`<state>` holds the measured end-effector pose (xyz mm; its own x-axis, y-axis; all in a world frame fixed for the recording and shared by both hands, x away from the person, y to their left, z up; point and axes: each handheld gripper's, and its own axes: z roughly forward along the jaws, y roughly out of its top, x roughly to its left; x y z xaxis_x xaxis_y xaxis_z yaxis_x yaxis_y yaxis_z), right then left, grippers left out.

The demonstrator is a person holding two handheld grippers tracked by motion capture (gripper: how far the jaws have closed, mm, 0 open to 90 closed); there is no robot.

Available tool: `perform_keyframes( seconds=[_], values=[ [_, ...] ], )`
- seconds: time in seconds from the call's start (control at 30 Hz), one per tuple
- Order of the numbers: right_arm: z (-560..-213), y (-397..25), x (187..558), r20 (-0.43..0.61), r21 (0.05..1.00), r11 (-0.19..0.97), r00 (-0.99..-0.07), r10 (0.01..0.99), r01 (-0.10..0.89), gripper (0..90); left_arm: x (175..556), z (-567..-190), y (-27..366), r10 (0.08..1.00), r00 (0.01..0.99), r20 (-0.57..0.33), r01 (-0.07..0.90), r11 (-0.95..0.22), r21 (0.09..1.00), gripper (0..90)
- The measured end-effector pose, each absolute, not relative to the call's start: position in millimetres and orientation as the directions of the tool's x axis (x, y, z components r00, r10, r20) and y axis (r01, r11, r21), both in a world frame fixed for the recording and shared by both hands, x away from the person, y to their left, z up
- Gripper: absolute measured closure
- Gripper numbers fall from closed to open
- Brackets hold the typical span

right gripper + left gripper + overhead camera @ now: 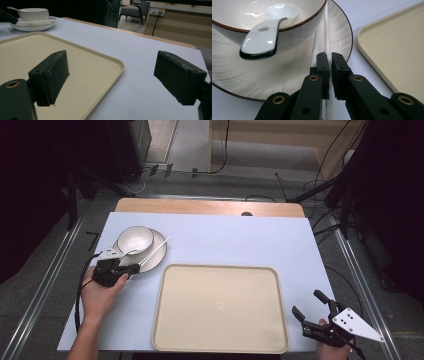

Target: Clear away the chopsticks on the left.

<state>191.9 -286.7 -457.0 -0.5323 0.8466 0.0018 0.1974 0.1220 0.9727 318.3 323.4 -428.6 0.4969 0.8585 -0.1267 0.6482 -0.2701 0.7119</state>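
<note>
Empty beige tray (pixel 220 307) at the worktop's (pixel 250 240) near edge, pale blue worktop cover — grey armchair (pixel 132 11) behind, cables (pixel 320 180) on floor

Your left hand (pixel 100 292) held the black two-jaw left gripper (pixel 329 56) low, its jaws pinched nearly together. Your black right gripper (pixel 307 306) rested at the near right, jaws spread wide.

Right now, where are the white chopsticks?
In the high view the chopsticks lie at the table's left, across the plate beside the bowl. The left gripper is shut on their near end.
</note>
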Motion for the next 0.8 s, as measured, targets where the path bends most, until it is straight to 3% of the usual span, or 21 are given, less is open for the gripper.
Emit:
perform_keyframes(
  seconds=[0.8],
  values=[
    [-456.1,-286.8,191.4,0.000,0.974,0.122,-0.541,0.841,0.190,13.1,285.1,-414.8,288.1,0.807,0.558,-0.196,0.626,-0.254,0.737,85.7]
  ],
)
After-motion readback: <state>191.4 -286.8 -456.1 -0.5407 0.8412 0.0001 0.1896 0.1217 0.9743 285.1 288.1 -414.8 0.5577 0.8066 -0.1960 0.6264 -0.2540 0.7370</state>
